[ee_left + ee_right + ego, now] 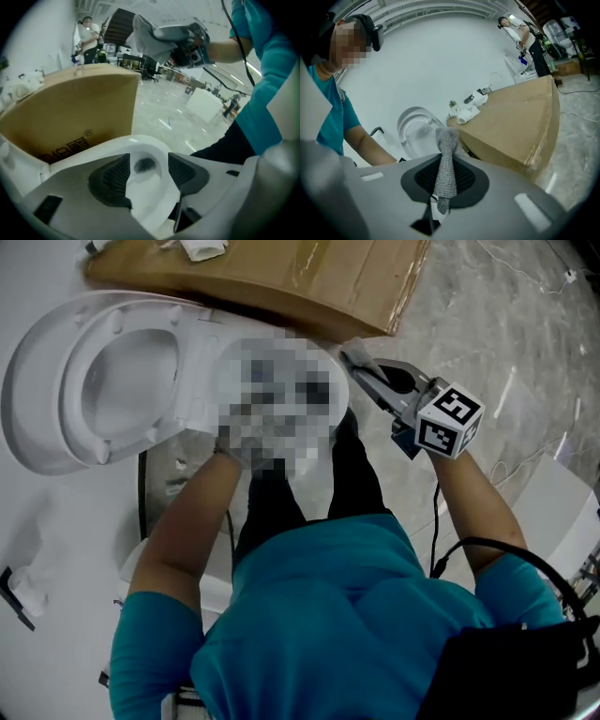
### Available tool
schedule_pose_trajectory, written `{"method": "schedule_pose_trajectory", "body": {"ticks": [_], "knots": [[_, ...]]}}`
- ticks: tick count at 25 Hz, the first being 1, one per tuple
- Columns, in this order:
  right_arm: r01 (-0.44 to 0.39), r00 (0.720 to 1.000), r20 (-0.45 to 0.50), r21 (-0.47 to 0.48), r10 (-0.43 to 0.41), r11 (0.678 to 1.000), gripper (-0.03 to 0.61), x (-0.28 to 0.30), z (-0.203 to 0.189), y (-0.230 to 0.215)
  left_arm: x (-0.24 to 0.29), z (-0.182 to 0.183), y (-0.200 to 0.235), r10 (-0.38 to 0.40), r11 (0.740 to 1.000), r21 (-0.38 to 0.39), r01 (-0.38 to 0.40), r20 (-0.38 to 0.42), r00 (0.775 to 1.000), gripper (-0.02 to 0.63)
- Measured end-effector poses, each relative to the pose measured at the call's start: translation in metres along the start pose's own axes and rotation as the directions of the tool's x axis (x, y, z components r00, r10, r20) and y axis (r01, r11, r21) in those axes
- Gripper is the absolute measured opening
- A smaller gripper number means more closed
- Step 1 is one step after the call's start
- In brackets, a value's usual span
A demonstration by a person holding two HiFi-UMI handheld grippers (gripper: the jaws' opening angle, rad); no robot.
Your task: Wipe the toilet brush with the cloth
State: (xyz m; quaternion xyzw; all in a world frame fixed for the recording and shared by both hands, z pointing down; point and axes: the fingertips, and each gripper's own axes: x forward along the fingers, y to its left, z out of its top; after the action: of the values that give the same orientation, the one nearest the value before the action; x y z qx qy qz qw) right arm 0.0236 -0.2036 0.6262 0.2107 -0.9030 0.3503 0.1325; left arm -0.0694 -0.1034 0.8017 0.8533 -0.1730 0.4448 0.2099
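We hold the cloth [449,140] pinched in R gripper [445,180], ready to wipe, w/ L gripper [147,171] jaws apart & empty by the toilet [28,427], prob. to grab the brush.

Left claw [149,163] points down, jaws apart — right claw [446,169] is clamped on the cloth [449,138].

Toilet [37,427]: plain white. Cardboard [70,108]: brown, dark print. Cloth [446,164]: grey, fine knit texture. Marker cube [448,420]: black-and-white squares. Left gripper [149,173]: light grey body; pads [115,177] dark grey, ribbed. Floor [506,324], right side: grey, marble veining. Shirt [328,615]: teal. Trousers [281,502]: black.
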Motion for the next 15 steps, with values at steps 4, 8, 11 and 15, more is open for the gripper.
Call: {"method": "schedule_pose_trajectory", "body": {"ticks": [4, 8, 11, 15], "knots": [[0.017, 0.999, -0.036, 0.031, -0.016, 0.999, 0.018, -0.007, -0.057, -0.033, 0.085, -0.032, -0.011, -0.003, 0.963, 0.268, 0.039, -0.132, 0.991, 0.272], [0.040, 0.998, -0.052, 0.074, -0.036, 0.996, 0.018, -0.020, -0.108, -0.057, 0.159, -0.062, -0.019, 0.022, 0.827, 0.550, 0.112, -0.232, 0.972, 0.291], [0.056, 0.997, -0.056, 0.100, -0.051, 0.993, 0.018, -0.028, -0.138, -0.075, 0.207, -0.084, -0.020, 0.032, 0.722, 0.664, 0.192, -0.309, 0.950, 0.295], [0.075, 0.996, -0.052, 0.127, -0.069, 0.989, 0.018, -0.035, -0.166, -0.091, 0.253, -0.109, -0.016, 0.055, 0.605, 0.746, 0.278, -0.387, 0.920, 0.299]]}}
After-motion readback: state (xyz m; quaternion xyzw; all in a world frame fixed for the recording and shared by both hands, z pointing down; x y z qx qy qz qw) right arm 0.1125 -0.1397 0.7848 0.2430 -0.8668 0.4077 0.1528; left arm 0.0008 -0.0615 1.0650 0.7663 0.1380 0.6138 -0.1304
